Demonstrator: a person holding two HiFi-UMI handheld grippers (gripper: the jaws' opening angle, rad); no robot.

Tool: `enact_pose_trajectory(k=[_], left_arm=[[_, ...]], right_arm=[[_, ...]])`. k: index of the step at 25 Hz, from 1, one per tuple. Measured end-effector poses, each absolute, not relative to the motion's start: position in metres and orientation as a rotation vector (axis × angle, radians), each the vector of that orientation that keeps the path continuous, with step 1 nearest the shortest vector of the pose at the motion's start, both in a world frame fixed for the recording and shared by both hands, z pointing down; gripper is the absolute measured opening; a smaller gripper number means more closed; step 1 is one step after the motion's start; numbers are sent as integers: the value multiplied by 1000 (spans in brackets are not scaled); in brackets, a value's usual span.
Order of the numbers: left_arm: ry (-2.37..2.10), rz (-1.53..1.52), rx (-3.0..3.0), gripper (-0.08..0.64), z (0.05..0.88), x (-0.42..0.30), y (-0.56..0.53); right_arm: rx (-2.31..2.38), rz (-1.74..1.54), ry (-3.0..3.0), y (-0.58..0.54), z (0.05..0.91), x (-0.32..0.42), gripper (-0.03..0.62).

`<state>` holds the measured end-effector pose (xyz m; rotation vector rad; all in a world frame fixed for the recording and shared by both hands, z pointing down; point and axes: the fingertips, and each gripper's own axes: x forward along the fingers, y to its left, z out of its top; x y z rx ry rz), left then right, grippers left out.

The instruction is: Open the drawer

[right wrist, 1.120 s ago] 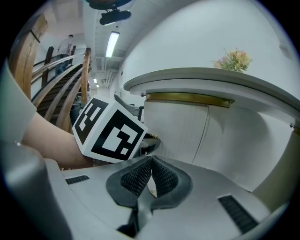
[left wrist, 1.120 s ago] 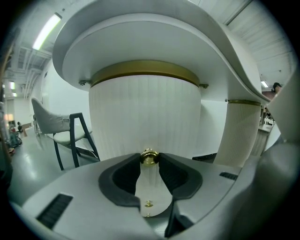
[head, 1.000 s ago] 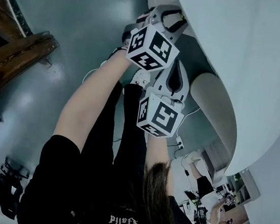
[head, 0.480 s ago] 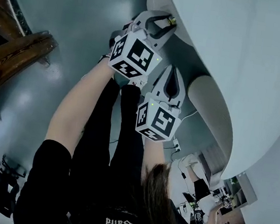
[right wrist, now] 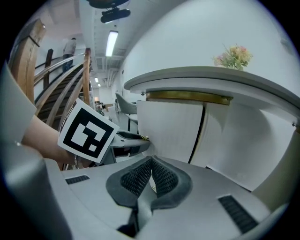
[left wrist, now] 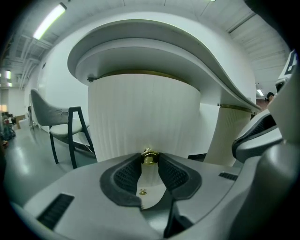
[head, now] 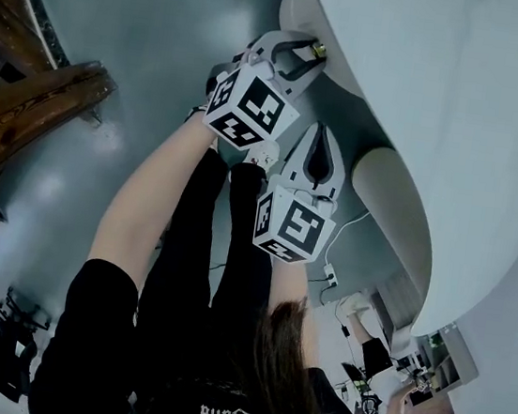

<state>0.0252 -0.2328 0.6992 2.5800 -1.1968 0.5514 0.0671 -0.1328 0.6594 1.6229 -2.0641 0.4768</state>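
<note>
Head view: your left tongs (head: 305, 54) reach to the lower edge of the big white curved counter (head: 426, 91), with their tips at a small round brass knob (head: 317, 48). Your right tongs (head: 321, 129) hang just beside them, nearer you, touching nothing. Left gripper view: the jaws are partly closed, with both pad tips pressed on the knob at their far end. Directly behind the knob stands the white ribbed curved drawer front (left wrist: 140, 112); how far out it sits can't be told. Right gripper view: the jaws are brought together, pads meeting at the tips, nothing between them. The left tongs sit off to their left, against the white front.
</note>
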Motion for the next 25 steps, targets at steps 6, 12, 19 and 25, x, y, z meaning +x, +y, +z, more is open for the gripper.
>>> enact_pose_trajectory(k=[6, 12, 19, 25], left_arm=[[-1209, 559, 2528, 126, 699, 19, -225], [-1206, 602, 2492, 126, 698, 12, -211], [-1213, 627, 2461, 127, 698, 5, -199], [-1236, 649, 2423, 127, 700, 1, -189]], right_arm=[[1634, 579, -2094, -137, 646, 68, 26], [1564, 581, -2132, -128, 635, 63, 26], [1513, 594, -2154, -114, 631, 55, 26], [1436, 582, -2193, -104, 629, 47, 26]])
